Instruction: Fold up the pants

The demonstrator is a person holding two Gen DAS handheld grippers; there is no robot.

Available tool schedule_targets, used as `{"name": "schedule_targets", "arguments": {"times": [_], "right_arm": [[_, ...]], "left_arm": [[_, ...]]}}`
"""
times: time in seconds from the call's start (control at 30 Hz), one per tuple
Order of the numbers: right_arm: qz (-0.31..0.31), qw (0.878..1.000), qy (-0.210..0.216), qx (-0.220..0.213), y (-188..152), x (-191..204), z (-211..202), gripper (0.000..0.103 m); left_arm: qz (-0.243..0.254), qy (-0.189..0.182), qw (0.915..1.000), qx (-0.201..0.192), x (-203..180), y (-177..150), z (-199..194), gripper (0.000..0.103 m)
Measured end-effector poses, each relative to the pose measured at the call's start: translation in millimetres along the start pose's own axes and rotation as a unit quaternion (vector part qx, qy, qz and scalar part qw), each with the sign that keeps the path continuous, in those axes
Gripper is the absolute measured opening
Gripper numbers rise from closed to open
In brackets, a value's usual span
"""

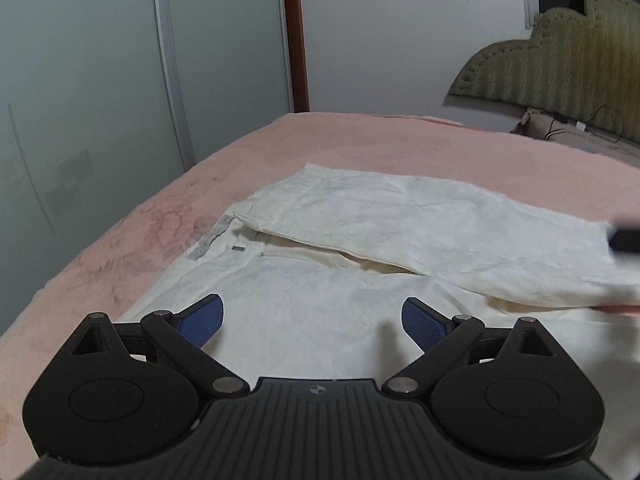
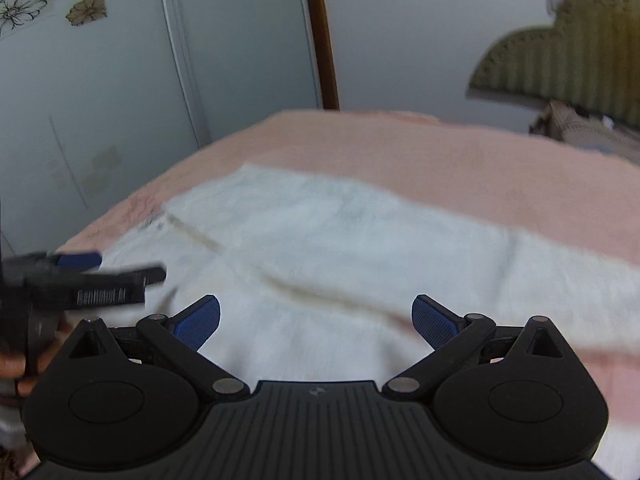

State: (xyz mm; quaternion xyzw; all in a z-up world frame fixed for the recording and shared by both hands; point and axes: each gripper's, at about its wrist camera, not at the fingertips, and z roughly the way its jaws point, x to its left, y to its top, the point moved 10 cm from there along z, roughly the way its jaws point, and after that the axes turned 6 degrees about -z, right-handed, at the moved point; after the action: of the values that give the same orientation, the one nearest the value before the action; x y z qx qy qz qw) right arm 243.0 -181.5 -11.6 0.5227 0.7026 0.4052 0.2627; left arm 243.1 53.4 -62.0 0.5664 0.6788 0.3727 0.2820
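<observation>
Both our grippers sit closest to the lenses, jaws spread wide, nothing between the blue pads. Left gripper hovers over the near part of the pants; right gripper does the same from its side, and its view is motion-blurred, so detail there is poor.

Pants are cream/white and lie on the pink bedspread, near the bed's left edge. One leg is already laid diagonally across the other; its hem edge sits near the waistband tag. So we judge the first fold as done and the next as a fold along the length, w/ both grippers needing a fresh grab.

In the right wrist view the left gripper shows at left w/ a hand behind it.

Risks from here, as we read it:
- Top leg lies skewed, not stacked flush. Folding as-is probably bakes in an offset.
- Fabric looks thin and crinkled. A pinch may catch only the top layer, so the lower one lags and bunches.
- Pads may snag bedspread along w/ cloth if we go in too deep.
- Pants sit close to the bed edge; a drag toward it could pull them off.
</observation>
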Motion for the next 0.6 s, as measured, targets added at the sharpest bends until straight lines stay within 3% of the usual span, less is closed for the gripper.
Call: {"name": "schedule_targets", "arguments": {"times": [0.07,0.17,0.27,0.43,0.6], "right_arm": [[-0.053,0.998,0.014,-0.021,20,-4,29,0.103],[-0.116,0.993,0.004,0.034,26,-14,88,0.103],[-0.136,0.989,0.001,0.059,28,-25,133,0.103],[-0.082,0.99,0.022,0.113,30,-45,197,0.102],[-0.037,0.988,0.07,0.134,39,-64,242,0.102]], "left_arm": [[0.004,0.005,1.0,0.006,-1,-6,12,0.098],[0.009,-0.001,0.9998,0.019,-3,-18,28,0.099],[0.006,-0.003,0.9999,0.012,-3,-24,35,0.103],[0.015,-0.01,0.9998,0.007,-10,-28,34,0.103],[0.016,-0.009,0.9998,0.006,-11,-27,35,0.103]]}}
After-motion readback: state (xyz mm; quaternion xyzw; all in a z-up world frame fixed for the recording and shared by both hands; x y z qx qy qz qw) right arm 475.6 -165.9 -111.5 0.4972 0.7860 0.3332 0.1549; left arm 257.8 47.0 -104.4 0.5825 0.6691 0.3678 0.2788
